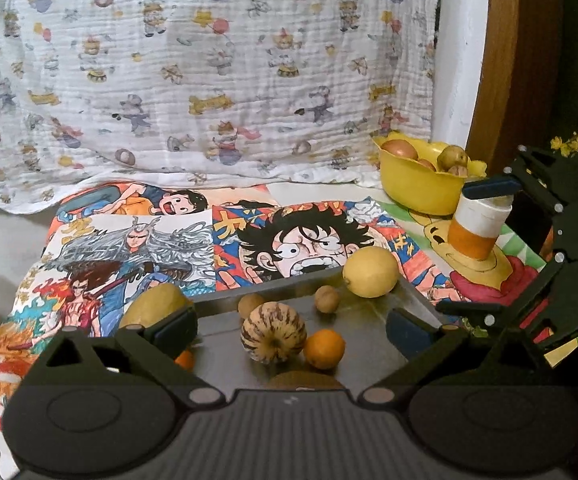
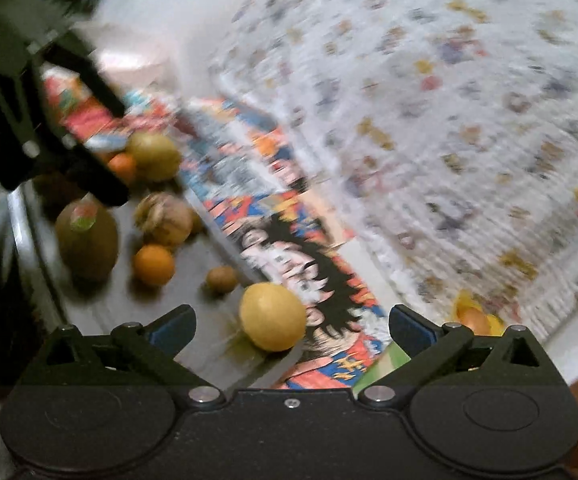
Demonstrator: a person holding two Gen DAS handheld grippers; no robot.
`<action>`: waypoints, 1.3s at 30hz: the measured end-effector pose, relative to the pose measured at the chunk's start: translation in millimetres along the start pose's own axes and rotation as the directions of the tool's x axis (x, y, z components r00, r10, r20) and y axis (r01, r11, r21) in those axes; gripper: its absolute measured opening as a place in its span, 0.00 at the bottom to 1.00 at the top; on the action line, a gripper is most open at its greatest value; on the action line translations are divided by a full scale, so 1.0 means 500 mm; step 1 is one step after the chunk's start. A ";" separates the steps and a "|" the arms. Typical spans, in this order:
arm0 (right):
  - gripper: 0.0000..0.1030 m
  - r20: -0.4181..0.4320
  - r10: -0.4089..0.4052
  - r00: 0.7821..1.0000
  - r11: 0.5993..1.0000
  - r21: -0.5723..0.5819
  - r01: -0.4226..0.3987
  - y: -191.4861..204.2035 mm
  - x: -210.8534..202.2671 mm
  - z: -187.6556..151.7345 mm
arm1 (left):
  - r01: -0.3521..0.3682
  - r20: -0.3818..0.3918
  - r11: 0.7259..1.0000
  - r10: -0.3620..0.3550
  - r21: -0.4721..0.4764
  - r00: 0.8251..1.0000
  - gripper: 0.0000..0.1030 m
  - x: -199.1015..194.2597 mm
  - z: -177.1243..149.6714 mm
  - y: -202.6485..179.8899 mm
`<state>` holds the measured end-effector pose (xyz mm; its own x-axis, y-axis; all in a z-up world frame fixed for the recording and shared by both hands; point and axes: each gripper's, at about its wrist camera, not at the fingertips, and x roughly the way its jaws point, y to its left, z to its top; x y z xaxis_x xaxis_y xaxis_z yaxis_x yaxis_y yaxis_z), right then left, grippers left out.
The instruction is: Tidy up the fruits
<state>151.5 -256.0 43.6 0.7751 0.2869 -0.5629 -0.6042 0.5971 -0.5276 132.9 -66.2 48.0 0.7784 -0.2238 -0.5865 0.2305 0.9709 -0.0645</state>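
A steel tray (image 1: 373, 328) holds a yellow lemon (image 1: 370, 272), a striped melon (image 1: 273, 332), an orange (image 1: 324, 349), two small brown fruits (image 1: 327, 299) and a yellow-green fruit (image 1: 155, 306). My left gripper (image 1: 291, 330) is open over the tray, its jaws either side of the melon and orange. The right gripper (image 1: 465, 248) shows at the right of the left wrist view, open. In the blurred right wrist view the right gripper (image 2: 291, 328) is open with the lemon (image 2: 272, 317) between its jaws, beside an orange (image 2: 153, 266), a brown-green fruit (image 2: 87, 238) and the tray (image 2: 101, 312).
A yellow bowl (image 1: 417, 184) with onions and potatoes stands at the back right. An orange and white cup (image 1: 475, 226) stands beside it. Cartoon posters (image 1: 137, 248) cover the table, a printed cloth (image 1: 209, 72) hangs behind. The left gripper's body (image 2: 29, 92) shows at upper left.
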 end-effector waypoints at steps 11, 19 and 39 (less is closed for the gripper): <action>0.99 0.086 -0.146 0.985 0.946 0.303 0.114 0.051 -0.036 -0.032 | -0.032 0.062 0.997 0.036 -0.068 0.997 0.99 -0.033 -0.036 0.020; 0.99 0.077 -0.169 0.983 0.910 0.395 0.125 0.067 -0.038 -0.035 | -0.070 0.088 0.992 0.079 -0.105 0.993 0.99 -0.041 -0.061 0.032; 0.99 0.104 -0.255 0.961 0.807 0.570 0.152 0.120 -0.065 -0.044 | -0.111 0.127 0.970 0.141 -0.215 0.982 0.99 -0.068 -0.094 0.060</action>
<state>86.0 -246.1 16.4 0.9185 0.2016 -0.3402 -0.2643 0.9529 -0.1488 85.9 -25.7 28.0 0.8709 -0.0940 -0.4824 0.0116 0.9852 -0.1710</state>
